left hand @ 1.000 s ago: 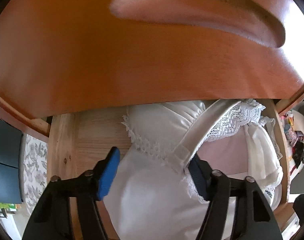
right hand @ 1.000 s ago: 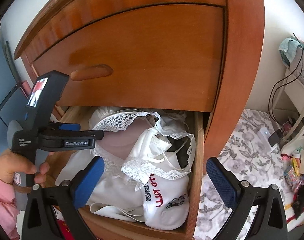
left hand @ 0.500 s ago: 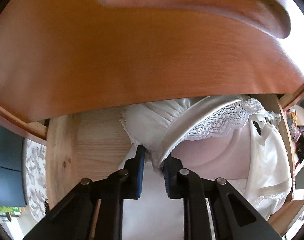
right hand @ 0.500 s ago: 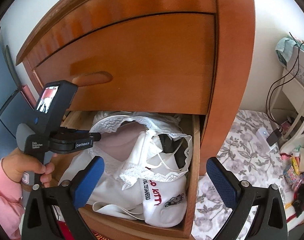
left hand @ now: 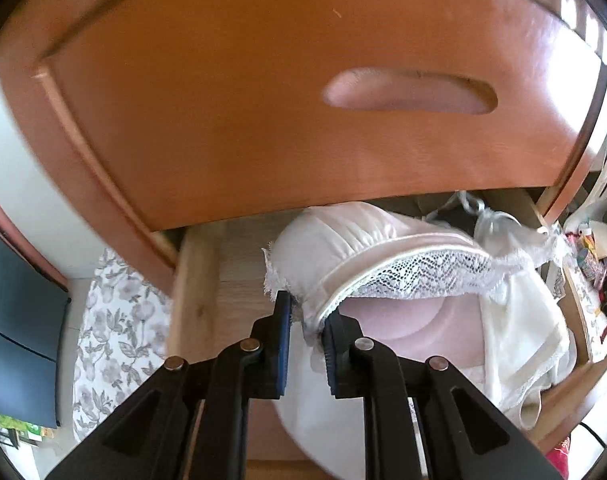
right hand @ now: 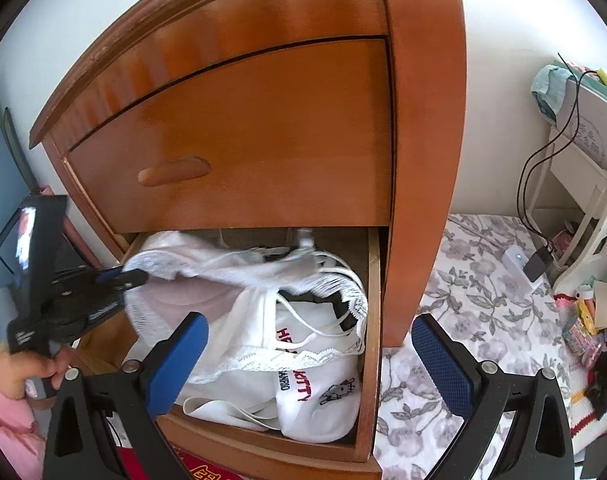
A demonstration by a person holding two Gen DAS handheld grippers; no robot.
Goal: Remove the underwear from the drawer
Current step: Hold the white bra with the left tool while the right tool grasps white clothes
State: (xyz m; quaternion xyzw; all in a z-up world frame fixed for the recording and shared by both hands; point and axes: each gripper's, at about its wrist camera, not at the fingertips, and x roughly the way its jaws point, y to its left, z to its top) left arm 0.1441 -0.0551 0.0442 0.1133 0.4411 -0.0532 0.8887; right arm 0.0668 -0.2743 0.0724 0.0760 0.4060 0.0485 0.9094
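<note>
A home bedroom. A wooden nightstand [right hand: 263,152] fills the middle of the frame, its bottom drawer [right hand: 373,320] open and full of clothes. At lower right lies flowered bedding [right hand: 483,280]; at the right edge stands a white shelf [right hand: 583,168] with cables and small clutter.

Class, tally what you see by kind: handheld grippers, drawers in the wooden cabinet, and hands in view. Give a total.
Grippers: 2 (left gripper, jaws just closed further on the lace-trimmed white garment; right gripper, open)
Drawers: 2 (upper drawer shut; lower drawer open)
Hands: 1 (left hand)
Total: 5
</note>
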